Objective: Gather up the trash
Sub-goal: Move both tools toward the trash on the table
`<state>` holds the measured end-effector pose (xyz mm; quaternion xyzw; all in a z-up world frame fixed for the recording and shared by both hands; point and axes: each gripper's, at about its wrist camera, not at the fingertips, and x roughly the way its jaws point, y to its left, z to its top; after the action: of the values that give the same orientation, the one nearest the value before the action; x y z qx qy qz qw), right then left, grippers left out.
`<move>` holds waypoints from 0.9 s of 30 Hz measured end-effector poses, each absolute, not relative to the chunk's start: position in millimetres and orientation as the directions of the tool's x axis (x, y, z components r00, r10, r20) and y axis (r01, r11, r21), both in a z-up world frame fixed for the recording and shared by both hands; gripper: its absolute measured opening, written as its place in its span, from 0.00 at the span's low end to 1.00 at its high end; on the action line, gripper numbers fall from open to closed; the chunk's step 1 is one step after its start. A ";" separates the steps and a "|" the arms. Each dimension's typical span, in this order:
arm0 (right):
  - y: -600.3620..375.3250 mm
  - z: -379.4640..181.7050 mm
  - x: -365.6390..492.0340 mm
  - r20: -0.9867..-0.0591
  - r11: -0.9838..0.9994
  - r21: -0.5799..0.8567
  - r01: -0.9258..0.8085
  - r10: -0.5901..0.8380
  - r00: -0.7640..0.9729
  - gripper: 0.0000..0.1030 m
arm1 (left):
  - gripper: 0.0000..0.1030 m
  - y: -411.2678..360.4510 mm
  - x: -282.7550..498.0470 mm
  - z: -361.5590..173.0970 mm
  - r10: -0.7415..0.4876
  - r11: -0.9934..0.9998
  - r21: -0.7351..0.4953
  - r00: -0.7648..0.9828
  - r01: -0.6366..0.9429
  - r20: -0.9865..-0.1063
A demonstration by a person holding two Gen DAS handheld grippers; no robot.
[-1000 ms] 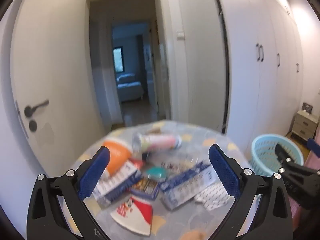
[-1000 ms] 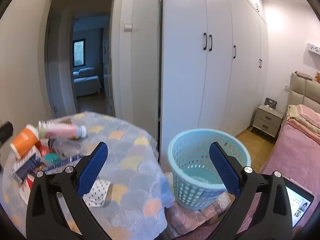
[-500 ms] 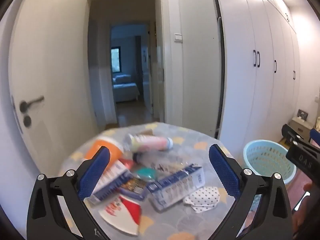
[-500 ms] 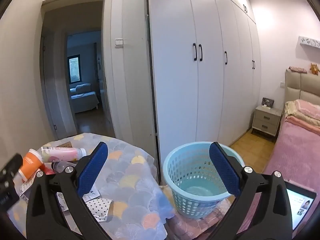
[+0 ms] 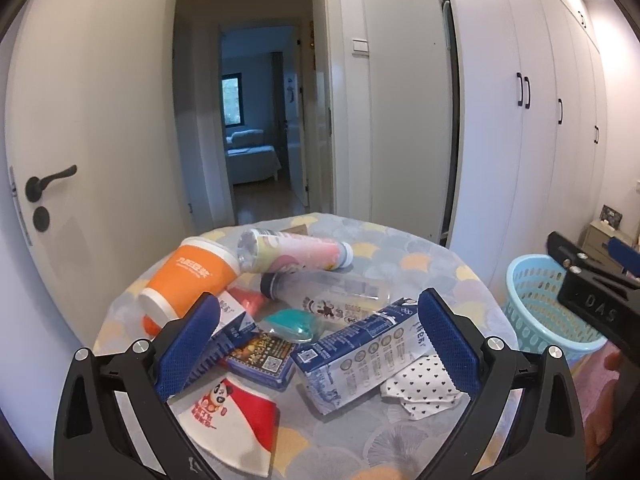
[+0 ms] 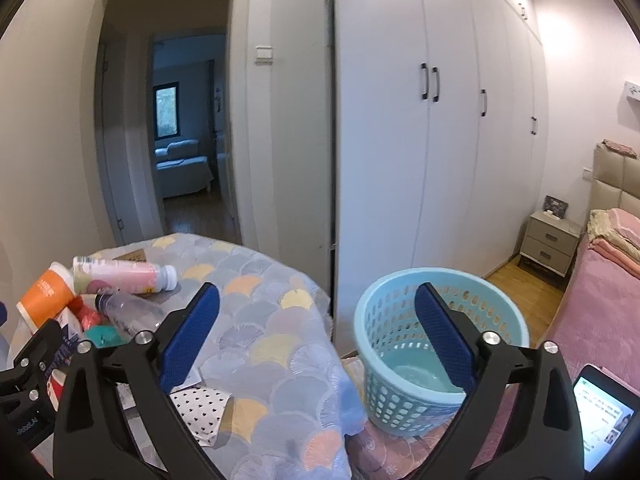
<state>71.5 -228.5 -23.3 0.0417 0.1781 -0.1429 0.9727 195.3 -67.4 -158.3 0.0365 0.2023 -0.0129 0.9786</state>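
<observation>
Left gripper (image 5: 318,344) gapes empty over littered worktop (image 5: 420,264); right gripper (image 6: 318,344), wide open and empty, faces the blue basket (image 6: 400,292) awaiting trash.

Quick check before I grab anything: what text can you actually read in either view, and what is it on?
"DAS": right gripper body, left view.
Orange cup: white characters, too blurred.
Milk carton: print and code, too small.
Panda wrapper: red characters, unreadable.
Phone: screen text too small.
</observation>
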 end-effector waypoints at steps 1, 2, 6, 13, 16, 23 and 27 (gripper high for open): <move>-226.8 -24.9 72.5 -0.365 0.957 0.031 0.287 -0.257 0.895 0.90 | 0.93 -64.0 179.4 -146.3 -0.014 0.997 0.066 0.920 0.043 -0.392; -225.4 -25.9 73.6 -0.370 0.958 0.031 0.284 -0.253 0.894 0.90 | 0.93 -59.1 174.1 -132.1 -0.019 0.997 0.063 0.916 0.049 -0.401; -220.6 -30.6 73.7 -0.382 0.963 0.024 0.268 -0.239 0.893 0.90 | 0.93 -49.6 160.3 -130.9 -0.026 0.997 0.052 0.917 0.051 -0.399; -215.0 -29.5 68.6 -0.386 0.969 0.023 0.248 -0.220 0.896 0.90 | 0.93 -47.7 146.3 -118.5 -0.024 0.998 0.050 0.921 0.047 -0.389; -213.8 -27.5 67.7 -0.383 0.970 0.021 0.241 -0.215 0.898 0.90 | 0.93 -46.7 136.0 -106.5 -0.025 0.998 0.048 0.920 0.047 -0.391; -211.0 -28.3 66.0 -0.386 0.972 0.022 0.234 -0.208 0.899 0.89 | 0.93 -41.1 119.1 -92.3 -0.022 0.998 0.038 0.913 0.041 -0.408; -210.5 -28.5 65.7 -0.387 0.972 0.020 0.235 -0.209 0.898 0.89 | 0.93 -38.4 110.6 -81.0 -0.018 0.999 0.033 0.910 0.035 -0.413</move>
<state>65.7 -210.5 -28.5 0.0332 0.1947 -0.1138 0.9737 110.6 -38.4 -81.0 0.0200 0.2113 -0.0137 0.9771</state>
